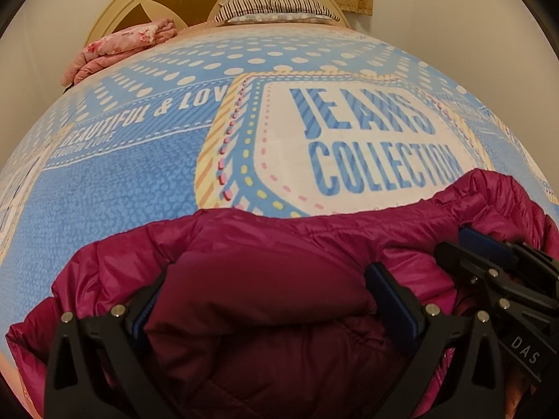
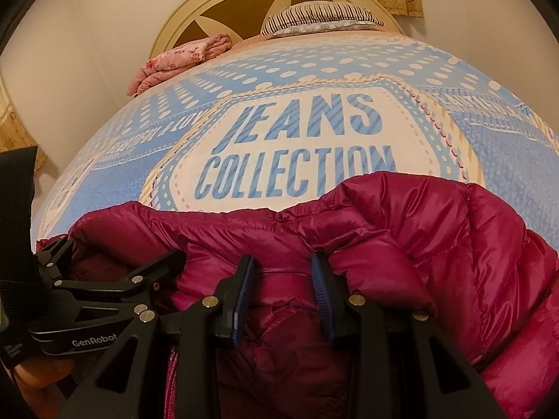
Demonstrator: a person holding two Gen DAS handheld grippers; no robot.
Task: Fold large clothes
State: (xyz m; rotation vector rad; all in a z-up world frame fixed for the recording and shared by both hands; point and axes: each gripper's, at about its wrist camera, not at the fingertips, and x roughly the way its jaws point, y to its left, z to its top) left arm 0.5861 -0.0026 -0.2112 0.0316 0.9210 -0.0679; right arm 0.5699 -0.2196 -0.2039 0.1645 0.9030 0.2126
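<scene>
A magenta puffer jacket (image 1: 279,255) lies bunched at the near end of the bed; it also shows in the right wrist view (image 2: 419,230). My left gripper (image 1: 269,279) has its fingers wide apart with a thick fold of the jacket bulging between them. My right gripper (image 2: 283,279) has its blue-padded fingers a narrower gap apart, with a band of the jacket's hem between the pads; I cannot tell if they pinch it. The right gripper (image 1: 489,258) shows at the right of the left wrist view, and the left gripper (image 2: 115,279) at the left of the right wrist view.
A blue bedspread (image 1: 146,160) printed "JEANS COLLECTION" covers the bed. A folded pink floral cloth (image 1: 122,49) and a striped pillow (image 1: 276,8) lie by the cream headboard (image 1: 139,0). Walls stand on both sides.
</scene>
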